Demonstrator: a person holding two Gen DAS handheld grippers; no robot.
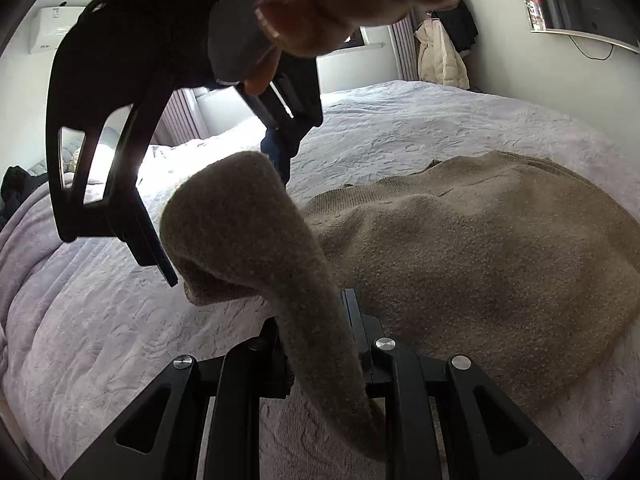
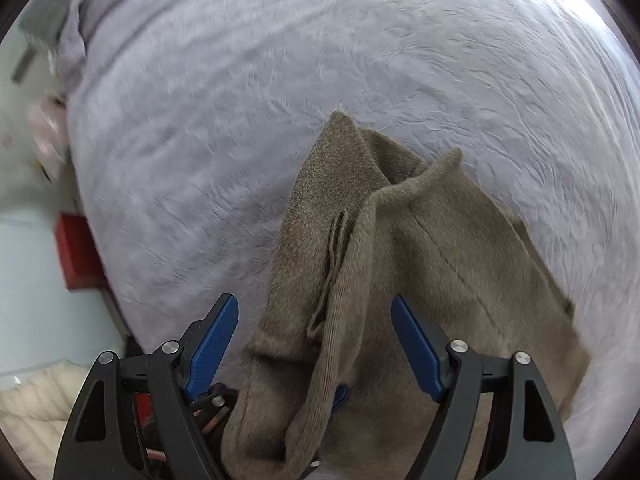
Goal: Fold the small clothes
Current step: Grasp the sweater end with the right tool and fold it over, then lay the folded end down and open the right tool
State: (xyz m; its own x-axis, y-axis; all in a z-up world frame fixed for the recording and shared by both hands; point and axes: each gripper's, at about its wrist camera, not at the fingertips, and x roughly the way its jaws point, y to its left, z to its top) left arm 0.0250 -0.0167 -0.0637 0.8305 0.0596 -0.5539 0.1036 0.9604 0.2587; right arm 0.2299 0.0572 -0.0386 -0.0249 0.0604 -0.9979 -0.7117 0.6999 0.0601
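A brown knit sweater (image 1: 480,260) lies on the lilac bedspread (image 1: 120,340). My left gripper (image 1: 316,320) is shut on a strip of it, which rises from between the jaws and curls over in a raised fold (image 1: 224,216). In the right wrist view my right gripper (image 2: 312,340) points straight down over the bunched sweater (image 2: 440,260), open. Its blue pads (image 2: 212,344) stand wide apart, with fabric below them and clear of both. From the left wrist, a hand (image 1: 340,8) holds that gripper's black fingers (image 1: 152,240) just left of the raised fold.
The bedspread (image 2: 240,120) fills most of the view beyond the sweater. A red box (image 2: 76,252) sits on the floor by the bed's edge. A pale jacket (image 1: 440,60) hangs on the far wall, and a wall screen (image 1: 580,4) is at the upper right.
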